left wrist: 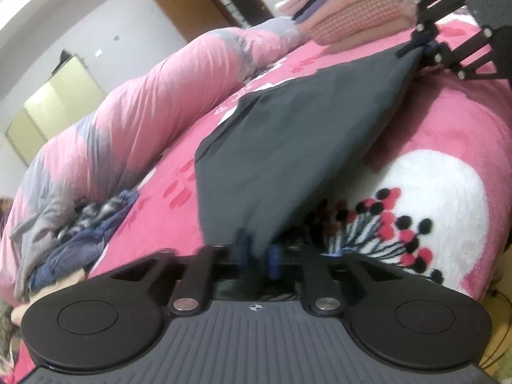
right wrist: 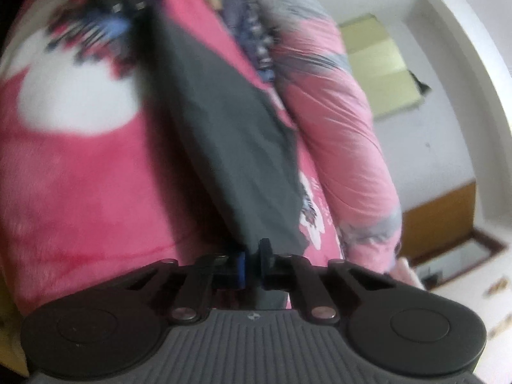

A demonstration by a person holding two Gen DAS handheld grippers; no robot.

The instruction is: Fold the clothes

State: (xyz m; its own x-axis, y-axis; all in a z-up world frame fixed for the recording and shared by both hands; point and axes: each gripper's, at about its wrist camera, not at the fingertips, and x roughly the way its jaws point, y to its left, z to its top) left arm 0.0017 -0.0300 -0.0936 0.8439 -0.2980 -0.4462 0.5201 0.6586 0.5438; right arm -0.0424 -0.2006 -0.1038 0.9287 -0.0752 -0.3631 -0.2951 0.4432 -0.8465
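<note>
Left wrist view: dark grey garment [left wrist: 275,134] is lying stretched over the pink floral blanket [left wrist: 448,147], smooth, slightly lifted; left gripper [left wrist: 257,249] is pinching its near corner, right gripper [left wrist: 422,48] its far corner.

Right wrist view: blurred; right gripper [right wrist: 252,265] is clamping the grey cloth [right wrist: 224,121].

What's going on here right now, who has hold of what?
A person is folding clothes on a bed with a pair of tongs in each hand. Both are clamped on the same dark grey garment: the left tongs pinch one corner, the right tongs the opposite one, so the cloth hangs stretched between them, partly lifted off the pink floral blanket. A rolled pink and grey quilt lies beyond it, with folded pink items stacked at the far end.
</note>
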